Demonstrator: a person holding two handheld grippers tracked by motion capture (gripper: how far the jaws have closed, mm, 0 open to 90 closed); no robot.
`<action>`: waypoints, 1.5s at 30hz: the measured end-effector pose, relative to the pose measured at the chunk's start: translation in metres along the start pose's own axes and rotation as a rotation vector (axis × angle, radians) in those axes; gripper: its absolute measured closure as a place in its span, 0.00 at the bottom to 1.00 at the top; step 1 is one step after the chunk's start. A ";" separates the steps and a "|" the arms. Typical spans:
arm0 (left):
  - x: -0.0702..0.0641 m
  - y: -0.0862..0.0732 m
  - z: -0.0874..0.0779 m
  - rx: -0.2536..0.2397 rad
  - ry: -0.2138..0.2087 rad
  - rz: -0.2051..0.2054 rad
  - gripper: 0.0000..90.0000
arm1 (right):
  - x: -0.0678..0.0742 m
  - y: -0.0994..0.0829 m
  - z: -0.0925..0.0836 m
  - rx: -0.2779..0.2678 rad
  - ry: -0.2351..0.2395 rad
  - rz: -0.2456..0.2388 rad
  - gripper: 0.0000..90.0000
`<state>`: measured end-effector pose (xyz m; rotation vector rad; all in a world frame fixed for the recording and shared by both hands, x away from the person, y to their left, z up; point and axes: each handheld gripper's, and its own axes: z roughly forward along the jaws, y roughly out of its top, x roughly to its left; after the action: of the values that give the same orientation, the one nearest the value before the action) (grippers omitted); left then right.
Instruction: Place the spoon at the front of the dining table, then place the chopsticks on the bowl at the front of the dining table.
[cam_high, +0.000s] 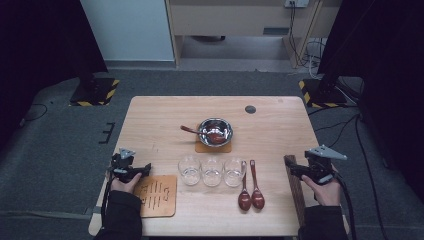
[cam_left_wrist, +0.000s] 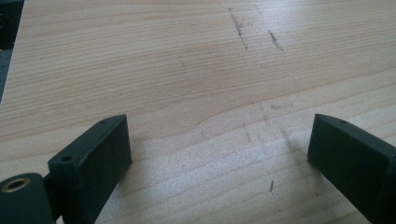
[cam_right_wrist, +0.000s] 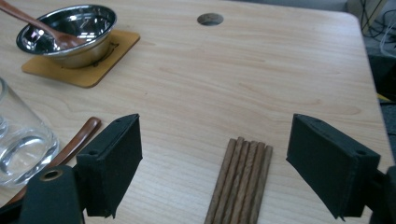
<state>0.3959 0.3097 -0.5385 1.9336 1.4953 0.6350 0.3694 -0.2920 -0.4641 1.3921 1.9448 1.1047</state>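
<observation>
wooden sticks (cam_right_wrist: 240, 179) lie between the right gripper's (cam_right_wrist: 215, 161) released fingers; left gripper's (cam_left_wrist: 219, 156) released over bare table (cam_left_wrist: 187, 70).

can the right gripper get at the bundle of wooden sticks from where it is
Probably yes. In its own view the right gripper stands open, and the bundle of wooden sticks lies on the table just ahead, between its fingers, with nothing across the way.

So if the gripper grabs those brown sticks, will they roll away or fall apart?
The wooden sticks lie loose side by side on the table, so they would probably scatter if pushed. They look round, thin and stiff, so apt to roll, and likely light. The right gripper stands open over them, touching none.
</observation>
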 end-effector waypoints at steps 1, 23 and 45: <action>0.000 0.000 0.000 0.002 0.002 -0.001 0.05 | 0.001 -0.001 0.002 0.008 0.002 -0.001 0.21; 0.000 0.000 0.001 0.018 0.016 -0.012 0.00 | 0.014 -0.023 0.031 0.162 0.020 -0.017 0.43; 0.000 0.000 0.001 0.016 0.018 -0.014 0.00 | 0.010 -0.035 0.044 0.251 0.030 -0.009 0.53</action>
<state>0.3963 0.3092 -0.5390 1.9333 1.5277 0.6372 0.3814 -0.2734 -0.5163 1.5004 2.1685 0.9051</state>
